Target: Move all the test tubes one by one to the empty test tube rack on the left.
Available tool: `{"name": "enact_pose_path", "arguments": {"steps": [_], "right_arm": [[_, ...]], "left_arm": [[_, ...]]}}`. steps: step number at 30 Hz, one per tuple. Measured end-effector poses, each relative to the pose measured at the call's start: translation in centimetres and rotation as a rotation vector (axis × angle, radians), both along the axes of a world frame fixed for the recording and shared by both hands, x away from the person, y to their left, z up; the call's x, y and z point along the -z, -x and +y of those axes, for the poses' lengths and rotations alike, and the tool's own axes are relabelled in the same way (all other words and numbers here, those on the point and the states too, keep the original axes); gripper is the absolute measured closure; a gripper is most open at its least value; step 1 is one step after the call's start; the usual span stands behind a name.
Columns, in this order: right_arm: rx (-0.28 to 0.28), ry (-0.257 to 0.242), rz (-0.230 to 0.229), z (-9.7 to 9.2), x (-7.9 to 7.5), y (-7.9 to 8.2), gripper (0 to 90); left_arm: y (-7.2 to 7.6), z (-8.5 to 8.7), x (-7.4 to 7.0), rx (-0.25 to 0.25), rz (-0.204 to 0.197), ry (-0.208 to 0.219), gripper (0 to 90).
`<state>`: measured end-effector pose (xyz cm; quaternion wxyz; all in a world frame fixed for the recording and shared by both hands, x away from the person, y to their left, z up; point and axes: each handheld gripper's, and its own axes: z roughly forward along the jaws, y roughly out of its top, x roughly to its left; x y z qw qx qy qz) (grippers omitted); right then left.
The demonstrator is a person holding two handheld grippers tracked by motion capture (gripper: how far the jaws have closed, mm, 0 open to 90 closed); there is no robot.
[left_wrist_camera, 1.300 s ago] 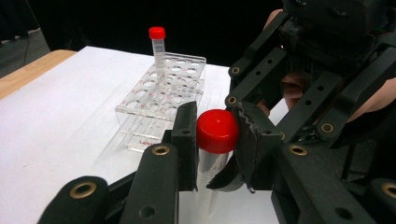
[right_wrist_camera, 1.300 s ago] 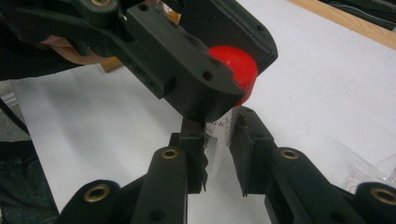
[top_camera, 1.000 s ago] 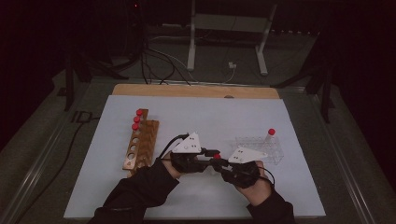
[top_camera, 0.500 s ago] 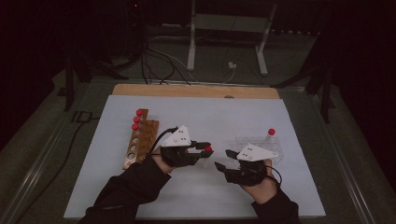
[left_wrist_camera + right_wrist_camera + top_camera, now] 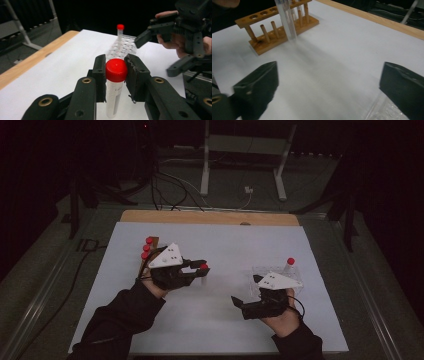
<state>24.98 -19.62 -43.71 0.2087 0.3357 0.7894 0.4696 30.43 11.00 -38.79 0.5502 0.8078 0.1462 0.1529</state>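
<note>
The left gripper (image 5: 113, 72) clamps a red-capped tube (image 5: 115, 85) by its cap above the middle of the white mat (image 5: 225, 320). The right gripper (image 5: 245, 305), jaws just opened wide and empty, sits nearer the mat's right edge. A clear rack (image 5: 272, 272) holding another tube (image 5: 290, 265) lies behind it; the wooden rack (image 5: 279, 32) stands by the left edge.

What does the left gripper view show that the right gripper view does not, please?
Left gripper view: the left gripper shut on the cap of a red-capped tube, a clear rack with a second capped tube standing in it, and the right gripper, whose jaws have just been opening with nothing between them.
Right gripper view: the wooden rack with its holes and pegs.
Both: the white sheet, the table's wooden edge, and the held tube, seen as a blurred clear body in the right gripper view.
</note>
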Motion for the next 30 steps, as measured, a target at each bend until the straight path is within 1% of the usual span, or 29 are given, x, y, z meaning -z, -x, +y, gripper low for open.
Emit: {"name": "enact_pose_path", "arguments": {"steps": [1,5,7,9,13,23,30], "right_arm": [[0.003,-0.001,-0.001,0.0,0.0,0.0,0.1],[-0.015,-0.019,-0.004,-0.4,-0.1,0.0,0.0],[-0.009,-0.02,-0.011,-0.4,-0.1,0.1,0.0],[-0.015,-0.024,-0.007,-0.5,-0.2,0.1,0.0],[-0.028,-0.031,-0.015,-0.5,-0.2,0.2,0.0],[-0.029,-0.043,-0.024,-0.8,-0.4,0.3,0.0],[-0.032,-0.04,-0.024,-0.7,-0.4,0.3,0.0]], "left_arm": [[-0.1,0.4,-0.2,-0.007,-0.004,0.003,71.9],[-0.2,1.7,-1.0,-0.045,-0.019,0.012,71.9],[-0.3,2.4,-1.4,-0.066,-0.025,0.013,71.9],[-0.5,3.2,-1.7,-0.086,-0.025,0.024,72.0],[-0.6,4.7,-2.1,-0.131,-0.033,0.03,71.9],[-0.5,8.5,-2.3,-0.232,-0.04,0.032,72.0],[-0.2,10.7,-2.0,-0.289,-0.036,0.039,71.9]]}}
